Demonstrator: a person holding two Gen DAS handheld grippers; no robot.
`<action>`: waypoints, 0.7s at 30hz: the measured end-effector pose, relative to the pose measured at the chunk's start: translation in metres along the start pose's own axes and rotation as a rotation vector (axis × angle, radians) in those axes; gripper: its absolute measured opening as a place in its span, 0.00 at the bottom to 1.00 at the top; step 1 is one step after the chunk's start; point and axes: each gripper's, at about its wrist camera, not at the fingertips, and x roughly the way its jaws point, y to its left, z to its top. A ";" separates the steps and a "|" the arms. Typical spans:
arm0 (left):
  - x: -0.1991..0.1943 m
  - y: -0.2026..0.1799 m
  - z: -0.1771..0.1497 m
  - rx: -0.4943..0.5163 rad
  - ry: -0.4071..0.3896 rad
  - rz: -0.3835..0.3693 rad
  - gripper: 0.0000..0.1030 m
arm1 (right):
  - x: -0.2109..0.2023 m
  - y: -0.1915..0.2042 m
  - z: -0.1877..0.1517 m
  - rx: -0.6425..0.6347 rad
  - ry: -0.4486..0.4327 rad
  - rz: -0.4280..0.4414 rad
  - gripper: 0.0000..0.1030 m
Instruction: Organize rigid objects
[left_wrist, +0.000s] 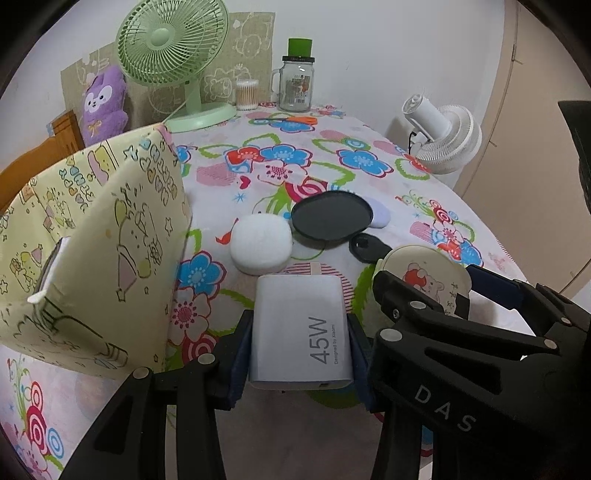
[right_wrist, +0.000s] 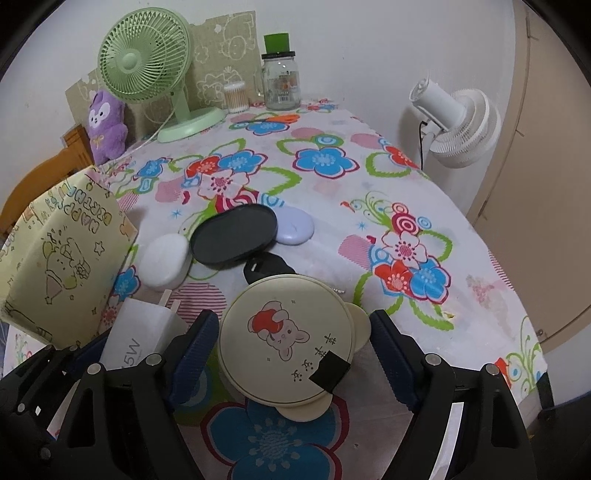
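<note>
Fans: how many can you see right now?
2. A green desk fan stands at the table's far left corner; a white fan stands off the table's right edge. None seem hidden.

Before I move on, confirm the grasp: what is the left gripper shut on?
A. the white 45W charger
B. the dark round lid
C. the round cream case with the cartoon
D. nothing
A: the left gripper has both fingers pressed against the sides of the white 45W charger.
</note>
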 end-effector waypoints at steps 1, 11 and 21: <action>-0.002 0.000 0.001 0.000 -0.001 -0.003 0.47 | -0.001 0.001 0.001 -0.001 -0.002 0.000 0.82; -0.016 -0.002 0.012 0.011 -0.022 -0.011 0.47 | -0.020 0.003 0.010 0.004 -0.032 -0.001 0.82; -0.035 -0.002 0.023 0.022 -0.049 -0.013 0.47 | -0.043 0.008 0.020 0.001 -0.061 -0.008 0.82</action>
